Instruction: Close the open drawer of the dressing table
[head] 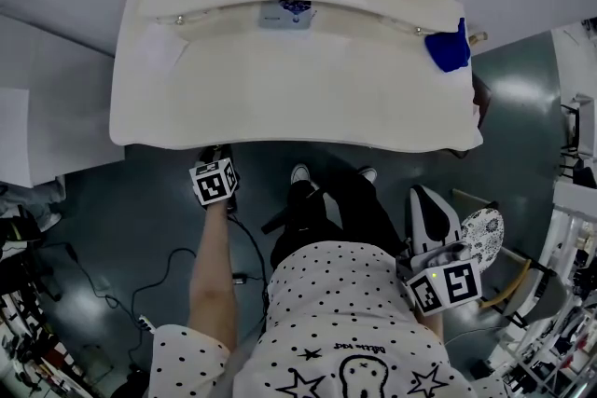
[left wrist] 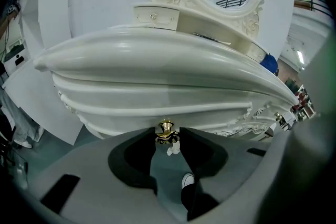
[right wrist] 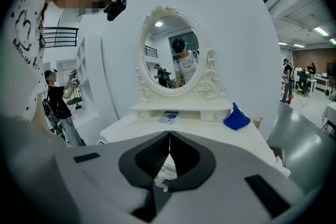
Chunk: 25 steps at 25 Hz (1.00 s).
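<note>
Gold knob [left wrist: 166, 128] between left tool [left wrist: 168, 133] jaws

Evenly lit from overhead strip lights [right wrist: 321, 31]; pale glare on the grey floor [head: 522, 93] and along the glossy rim of the table [left wrist: 157, 65]. Dim and bluish below the table in the head view. Strong fisheye bending, dark vignetted corners and soft near foreground in both gripper views.
</note>
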Available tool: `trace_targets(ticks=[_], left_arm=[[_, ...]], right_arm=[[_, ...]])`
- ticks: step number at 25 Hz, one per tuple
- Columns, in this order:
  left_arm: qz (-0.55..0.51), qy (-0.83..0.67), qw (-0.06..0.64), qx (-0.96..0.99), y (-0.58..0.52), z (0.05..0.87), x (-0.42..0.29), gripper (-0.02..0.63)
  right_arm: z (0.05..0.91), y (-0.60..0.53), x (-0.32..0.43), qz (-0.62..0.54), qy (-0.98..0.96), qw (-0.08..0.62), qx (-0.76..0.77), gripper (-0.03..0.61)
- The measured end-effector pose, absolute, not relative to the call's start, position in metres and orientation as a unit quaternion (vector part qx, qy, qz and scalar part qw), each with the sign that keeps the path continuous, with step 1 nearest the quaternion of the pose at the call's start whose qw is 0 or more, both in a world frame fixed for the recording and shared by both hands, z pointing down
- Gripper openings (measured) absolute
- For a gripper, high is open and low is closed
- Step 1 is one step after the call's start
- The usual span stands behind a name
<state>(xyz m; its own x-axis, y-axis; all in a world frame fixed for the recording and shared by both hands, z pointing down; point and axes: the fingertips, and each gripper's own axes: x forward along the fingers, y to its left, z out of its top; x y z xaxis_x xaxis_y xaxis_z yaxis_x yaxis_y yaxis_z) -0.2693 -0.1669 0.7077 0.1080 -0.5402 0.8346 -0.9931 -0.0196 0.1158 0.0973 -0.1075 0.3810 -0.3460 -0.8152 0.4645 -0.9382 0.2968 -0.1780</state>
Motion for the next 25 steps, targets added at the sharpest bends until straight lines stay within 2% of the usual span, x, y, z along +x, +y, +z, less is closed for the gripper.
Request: trace_targets(ticks=[25], left_arm=[[0.310, -0.596, 0.362, 0.647, -0.178, 0.709, -0.269, 0.154]], right_arm=[[0.384, -0.112, 0.088, 0.215, -0.798, 0.148, 0.543, 0.009]])
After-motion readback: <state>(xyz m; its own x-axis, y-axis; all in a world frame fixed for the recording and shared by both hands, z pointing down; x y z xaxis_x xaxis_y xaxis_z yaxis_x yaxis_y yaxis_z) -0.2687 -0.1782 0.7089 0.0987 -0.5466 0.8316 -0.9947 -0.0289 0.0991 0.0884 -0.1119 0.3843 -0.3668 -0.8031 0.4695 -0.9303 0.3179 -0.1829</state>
